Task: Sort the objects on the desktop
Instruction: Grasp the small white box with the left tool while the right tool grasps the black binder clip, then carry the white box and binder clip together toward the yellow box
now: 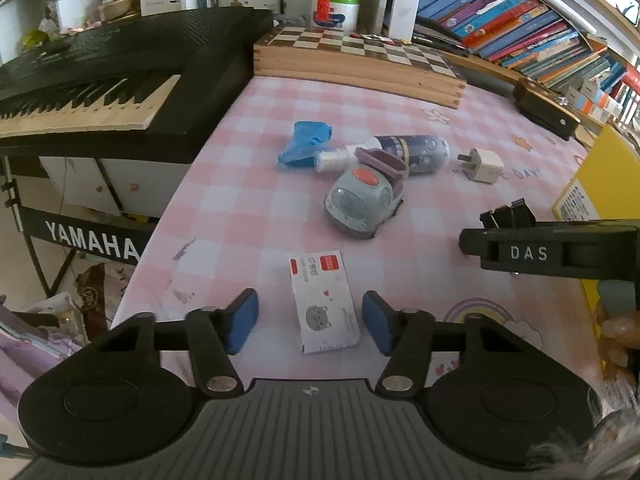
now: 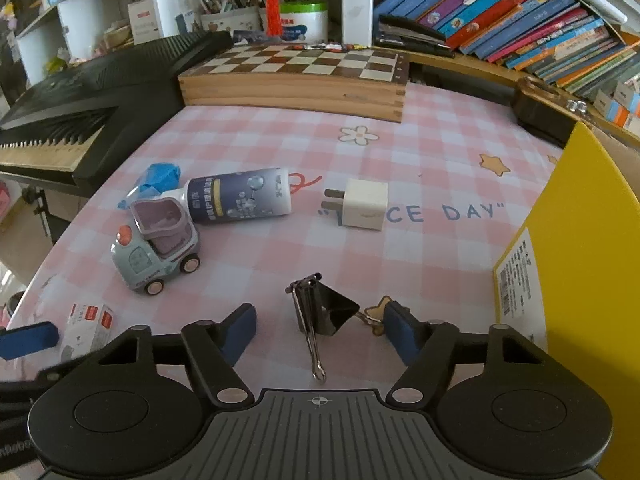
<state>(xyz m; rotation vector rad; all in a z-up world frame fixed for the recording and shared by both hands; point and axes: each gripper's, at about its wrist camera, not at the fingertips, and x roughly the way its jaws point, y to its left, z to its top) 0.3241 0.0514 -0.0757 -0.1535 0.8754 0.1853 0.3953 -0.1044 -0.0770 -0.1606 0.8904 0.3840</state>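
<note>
Desk here is covered in a pink checked tablecloth [image 2: 420, 168], with a wooden chessboard box [image 2: 296, 80] at the back, a Yamaha keyboard [image 1: 100, 80] off the upper left and a shelf of slanted books [image 2: 520, 12] upper right. Container-wise: the white tubs [image 2: 236, 20] behind the chessboard are stuffed with pens and brushes, and a yellow bin [image 2: 580, 240] sits at the right edge, though you can't see what's inside it. The toy truck [image 2: 160, 252] at centre-left has its purple hopper empty. Next to it lie a tube with a white cap [image 2: 240, 200] on its side, a blue crumpled bag [image 2: 160, 176] and a white plug adapter [image 2: 366, 204]. The left gripper [image 1: 310, 320] has its blue pads apart, straddling a small white card box [image 1: 326, 304] without touching it. The right gripper [image 2: 320, 328] is also apart, with a black binder clip [image 2: 326, 312] between the pads, sitting on the cloth, not clamped.
</note>
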